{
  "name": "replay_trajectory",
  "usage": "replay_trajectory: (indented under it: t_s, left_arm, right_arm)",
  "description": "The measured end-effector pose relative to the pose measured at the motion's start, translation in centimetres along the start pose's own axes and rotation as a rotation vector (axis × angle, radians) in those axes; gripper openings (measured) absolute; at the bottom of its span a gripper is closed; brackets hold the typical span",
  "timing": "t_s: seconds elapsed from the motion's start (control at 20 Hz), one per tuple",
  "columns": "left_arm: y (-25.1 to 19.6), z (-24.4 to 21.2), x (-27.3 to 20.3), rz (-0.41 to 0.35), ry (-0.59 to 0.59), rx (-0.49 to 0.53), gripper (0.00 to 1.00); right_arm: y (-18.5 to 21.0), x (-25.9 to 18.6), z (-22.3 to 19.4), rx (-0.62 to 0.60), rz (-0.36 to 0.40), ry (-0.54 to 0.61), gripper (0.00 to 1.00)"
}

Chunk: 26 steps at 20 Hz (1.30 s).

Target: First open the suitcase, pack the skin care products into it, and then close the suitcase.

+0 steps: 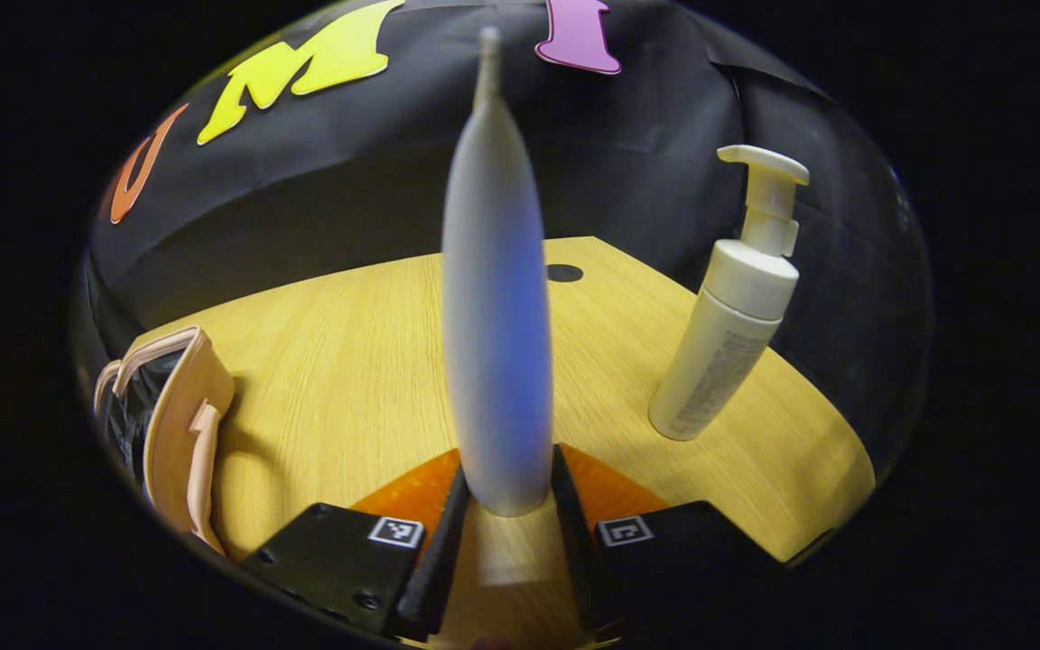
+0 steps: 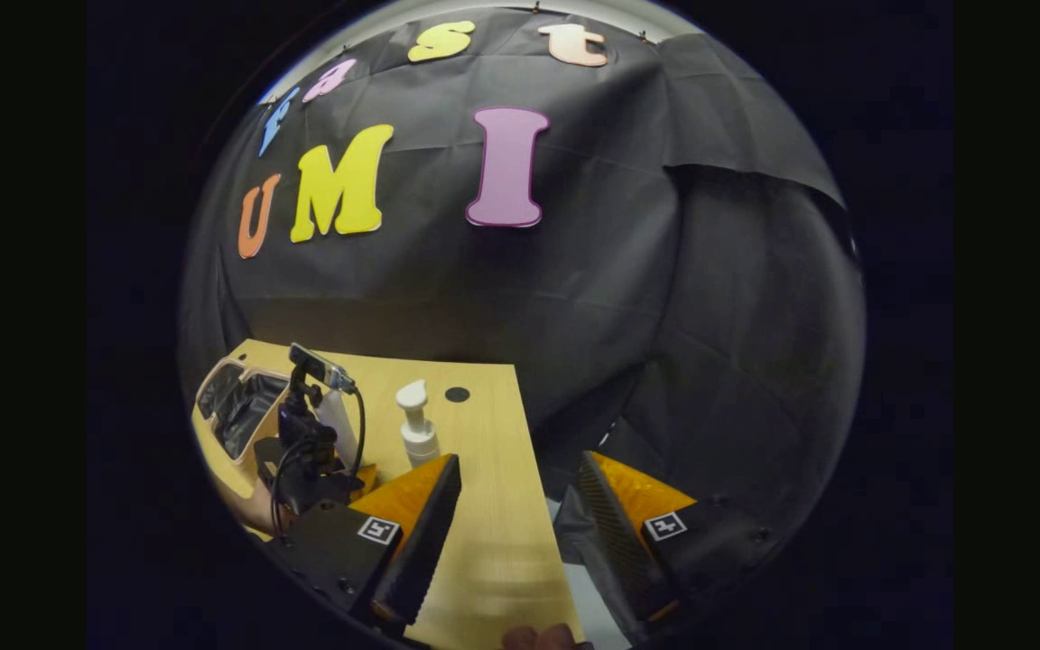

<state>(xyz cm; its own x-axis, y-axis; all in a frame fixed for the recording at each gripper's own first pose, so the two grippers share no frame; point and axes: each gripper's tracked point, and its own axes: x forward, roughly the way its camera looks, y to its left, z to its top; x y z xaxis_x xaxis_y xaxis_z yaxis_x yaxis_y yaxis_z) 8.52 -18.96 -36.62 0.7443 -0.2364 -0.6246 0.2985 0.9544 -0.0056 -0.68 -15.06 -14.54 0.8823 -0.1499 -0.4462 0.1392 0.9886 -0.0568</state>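
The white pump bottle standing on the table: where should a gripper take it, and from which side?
Probably the straight round body of the pump bottle, below its collar, coming in level from the side. It stands upright on the table with open space around it, and the pump head on top is narrow with an overhanging spout, a poor hold.

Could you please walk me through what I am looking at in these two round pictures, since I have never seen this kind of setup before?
There is no robot: a person holds a two-finger tool in each hand, and a fisheye camera rides on each, looking out along its fingers.

In the left gripper view, the left tool is closed on a tall slim bottle, standing upright on the wooden table. A pump bottle stands to its right, apart from it. At the left edge is the open suitcase.

In the right gripper view, the right tool is open, holds nothing, and hangs near the table's edge. Farther off it shows the other tool with its camera, the pump bottle and the suitcase.
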Motion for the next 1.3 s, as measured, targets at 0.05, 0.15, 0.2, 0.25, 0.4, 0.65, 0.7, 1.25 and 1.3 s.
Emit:
replay_trajectory:
  t_s: [0.05,0.15,0.2,0.25,0.4,0.65,0.7,1.25,1.3]
  left_arm:
    - [0.0,-0.1,0.1,-0.006,0.003,0.009,0.50]
    - [-0.3,-0.1,-0.2,-0.039,0.022,0.012,0.55]
    - [-0.4,0.2,-0.6,-0.053,0.022,0.006,0.46]
    - [-0.5,0.8,-1.2,-0.067,0.011,-0.002,0.45]
    - [-0.8,2.2,-5.0,-0.104,0.000,-0.033,0.44]
    - [0.4,4.4,-13.2,-0.112,-0.003,-0.069,0.44]
    - [1.0,4.6,-14.7,-0.096,-0.006,-0.079,0.44]
    - [10.3,5.6,-22.8,0.123,-0.047,-0.230,0.44]
    - [10.8,5.4,-23.1,0.138,-0.046,-0.234,0.44]
  right_arm:
    - [-0.1,0.0,-0.2,0.006,-0.003,0.005,0.80]
    - [0.0,0.8,-1.7,0.019,0.000,0.022,0.78]
    - [0.2,1.4,-3.0,0.019,0.000,0.038,0.79]
    - [0.7,2.2,-3.9,0.028,0.016,0.053,0.80]
    - [3.9,5.0,-6.6,0.056,0.112,0.110,0.79]
    - [10.2,10.2,-8.2,0.017,0.271,0.104,0.80]
    - [11.0,11.3,-8.3,0.019,0.282,0.101,0.80]
    - [14.5,19.0,-11.1,0.023,0.331,0.149,0.63]
    - [14.6,19.4,-11.3,0.023,0.332,0.153,0.62]
